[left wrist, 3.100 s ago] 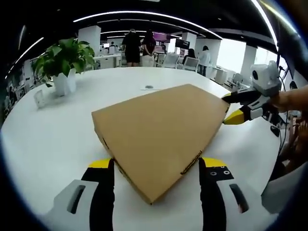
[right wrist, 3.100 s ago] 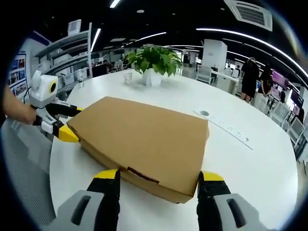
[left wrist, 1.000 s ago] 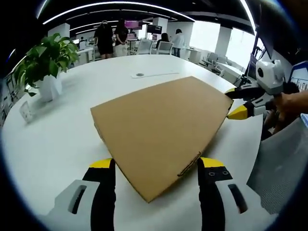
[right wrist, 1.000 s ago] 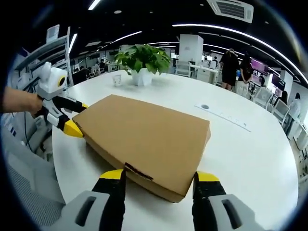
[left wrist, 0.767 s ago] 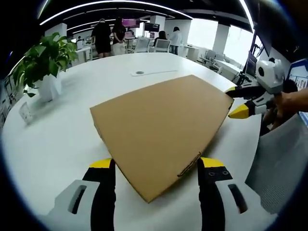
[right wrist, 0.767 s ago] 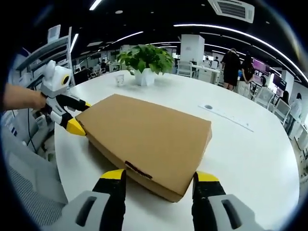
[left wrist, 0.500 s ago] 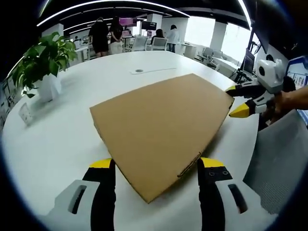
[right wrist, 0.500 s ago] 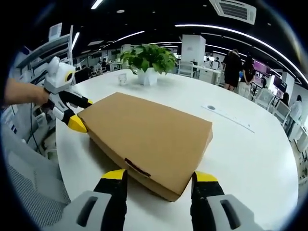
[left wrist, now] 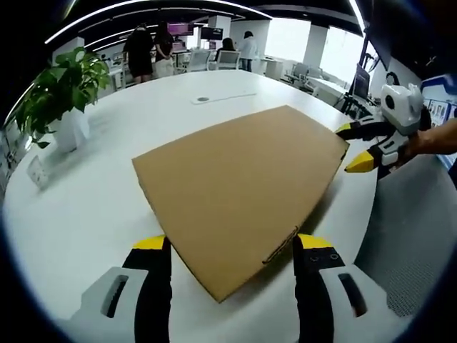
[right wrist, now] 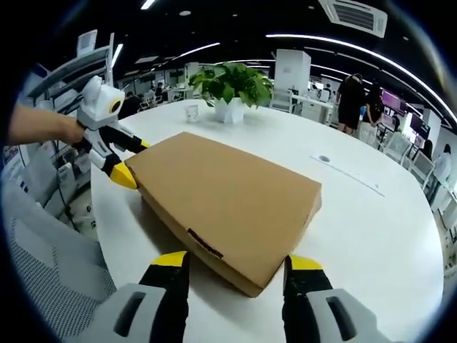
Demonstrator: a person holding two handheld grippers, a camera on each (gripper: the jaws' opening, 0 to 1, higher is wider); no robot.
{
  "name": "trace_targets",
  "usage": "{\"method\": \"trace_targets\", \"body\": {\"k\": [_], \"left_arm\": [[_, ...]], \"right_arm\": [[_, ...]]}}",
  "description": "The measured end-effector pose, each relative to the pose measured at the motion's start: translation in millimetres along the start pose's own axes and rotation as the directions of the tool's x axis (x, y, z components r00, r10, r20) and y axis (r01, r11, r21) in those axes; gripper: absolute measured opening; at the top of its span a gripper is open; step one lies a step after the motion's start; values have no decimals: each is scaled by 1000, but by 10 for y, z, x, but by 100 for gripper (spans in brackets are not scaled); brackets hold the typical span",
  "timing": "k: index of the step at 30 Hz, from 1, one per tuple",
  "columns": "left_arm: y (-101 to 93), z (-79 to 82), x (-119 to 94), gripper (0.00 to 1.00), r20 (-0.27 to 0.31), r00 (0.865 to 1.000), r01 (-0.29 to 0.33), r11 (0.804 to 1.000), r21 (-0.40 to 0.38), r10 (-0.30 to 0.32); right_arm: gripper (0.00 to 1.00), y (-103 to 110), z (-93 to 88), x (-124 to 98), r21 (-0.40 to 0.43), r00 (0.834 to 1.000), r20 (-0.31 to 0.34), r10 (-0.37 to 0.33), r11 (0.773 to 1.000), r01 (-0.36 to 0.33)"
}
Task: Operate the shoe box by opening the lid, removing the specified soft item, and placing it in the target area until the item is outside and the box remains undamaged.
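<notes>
Shut shoe box (left wrist: 239, 189) btwn open left claw (left wrist: 232, 261) jaws.

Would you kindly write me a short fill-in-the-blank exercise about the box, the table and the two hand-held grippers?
1. The box's lid is ____.
2. The box rests on a ____ table.
3. Both jaws of the left hand-held gripper have ____ tips.
4. The right hand-held gripper straddles a ____ of the box.

Missing words: closed; white; yellow; corner
</notes>
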State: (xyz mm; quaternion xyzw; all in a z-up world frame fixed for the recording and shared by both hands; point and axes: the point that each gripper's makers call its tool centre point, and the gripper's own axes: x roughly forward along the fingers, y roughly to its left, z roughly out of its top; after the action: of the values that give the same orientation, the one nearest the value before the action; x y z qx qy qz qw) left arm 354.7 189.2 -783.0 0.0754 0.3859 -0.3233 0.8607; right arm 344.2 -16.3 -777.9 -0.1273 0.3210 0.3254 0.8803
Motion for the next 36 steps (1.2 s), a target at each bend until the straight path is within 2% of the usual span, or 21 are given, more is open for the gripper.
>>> {"method": "trace_targets", "body": {"k": [9,13,19,24,36], "left_arm": [[7,-62,-57,70,-11,1000,14,1000,11,-14],[13,-89,-82,70,-11,1000,20,1000,15,-20],[3,-108,-95,71,-7,1000,15,1000,14,-14],[-1,-124,-85,72,7,1000,-9,999,32,9],[-23,-130,-157,70,28,999,-20,1000,7,20]], "right_arm": [[48,83,-15,-48,27,1000,-10,4,1000,-4],[48,159,-41,-71,15,1000,-12,6,1000,-6],[45,128,-52,-90,5,1000,-4,11,1000,-11],[41,78,-39,-89,33,1000,10,9,999,-9],[42,99,-37,-84,31,1000,30,8,999,-9]]}}
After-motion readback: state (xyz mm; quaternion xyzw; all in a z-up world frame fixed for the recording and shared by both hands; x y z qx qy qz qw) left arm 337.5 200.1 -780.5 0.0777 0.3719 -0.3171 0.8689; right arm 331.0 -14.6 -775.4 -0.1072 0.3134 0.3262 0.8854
